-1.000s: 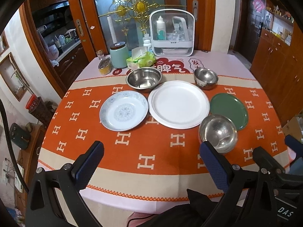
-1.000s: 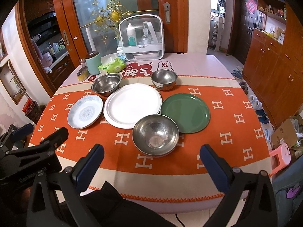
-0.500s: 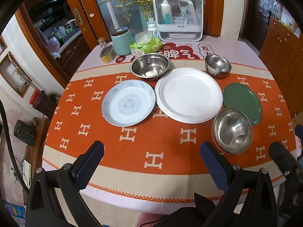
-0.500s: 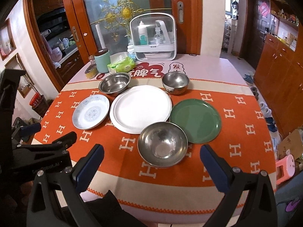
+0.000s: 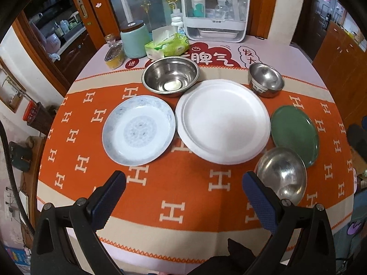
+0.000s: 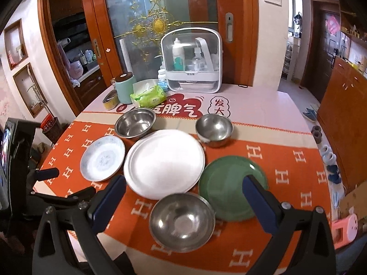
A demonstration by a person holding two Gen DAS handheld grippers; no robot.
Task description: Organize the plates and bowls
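Observation:
On the orange cloth lie a blue-patterned plate [image 5: 138,129] [image 6: 102,158], a large white plate [image 5: 222,120] [image 6: 164,163] and a green plate [image 5: 294,135] [image 6: 229,189]. Three steel bowls stand around them: a wide one at the back left [image 5: 170,75] [image 6: 135,123], a small one at the back right [image 5: 265,80] [image 6: 214,128], and one at the front [image 5: 282,175] [image 6: 182,222]. My left gripper [image 5: 183,197] is open and empty above the near cloth. My right gripper [image 6: 183,201] is open and empty, its fingers on either side of the front bowl, above it.
At the table's back stand a teal canister [image 5: 133,39], a tissue pack [image 5: 167,45], a tin [image 5: 114,55] and a white bottle rack [image 5: 214,11]. Wooden cabinets [image 6: 344,119] line the right wall. The left gripper's arm [image 6: 57,197] shows at the right view's left edge.
Both grippers have moved forward over the table toward the dishes. The right one now frames the front steel bowl. No dish has moved.

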